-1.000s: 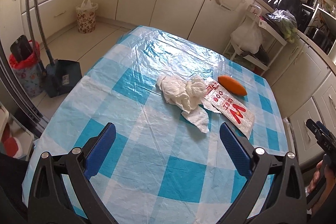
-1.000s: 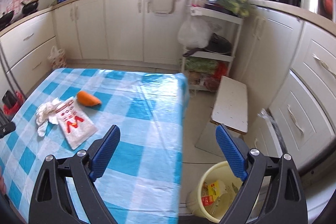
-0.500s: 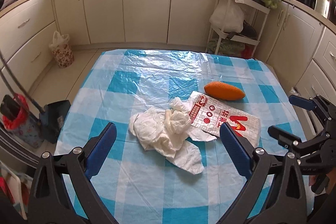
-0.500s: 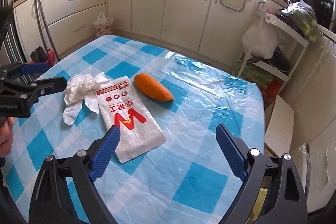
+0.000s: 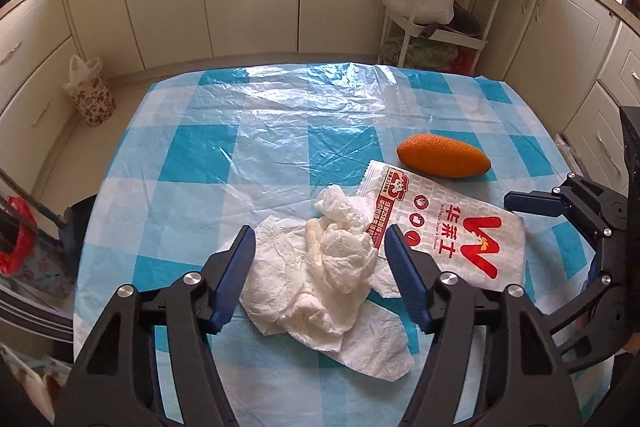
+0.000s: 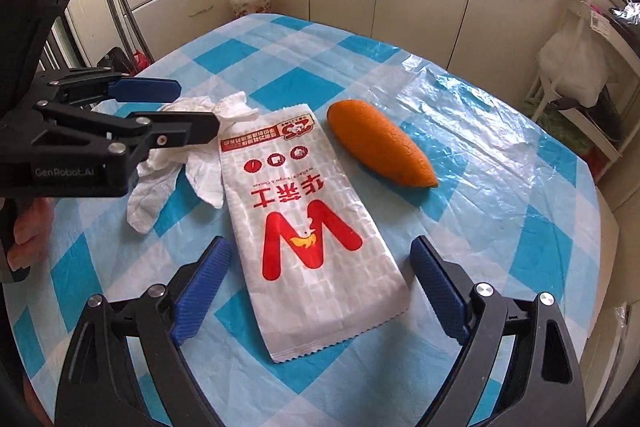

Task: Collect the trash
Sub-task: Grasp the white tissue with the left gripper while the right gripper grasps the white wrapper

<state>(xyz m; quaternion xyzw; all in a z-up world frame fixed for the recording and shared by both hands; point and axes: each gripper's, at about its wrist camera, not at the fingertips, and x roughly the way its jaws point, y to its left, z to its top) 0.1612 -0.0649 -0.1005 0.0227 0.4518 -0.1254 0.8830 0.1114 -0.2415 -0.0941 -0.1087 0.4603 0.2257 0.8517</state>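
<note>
Left tool [image 5: 320, 251] spread wide, straddling the crumpled white tissue [image 5: 328, 267] on the checked surface [image 5: 240, 131]. Right tool [image 6: 320, 287] likewise spread, flanking the near end of the flat white wrapper [image 6: 308, 227]. Orange peel [image 6: 380, 147] just beyond the wrapper, ahead-right of the right tool.

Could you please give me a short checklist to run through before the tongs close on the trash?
1. Left tongs open: ok.
2. Crumpled tissue between the left fingers: ok; whether the tips have come down to it, cannot tell.
3. Right tongs open and lined up on the snack wrapper: ok, still short of its near edge.
4. Wrapper free to lift: not ok, its far end overlaps the tissue.
5. Orange fruit clear of both tongs: ok.
6. Trash bin in view: not ok, neither view shows it.
</note>
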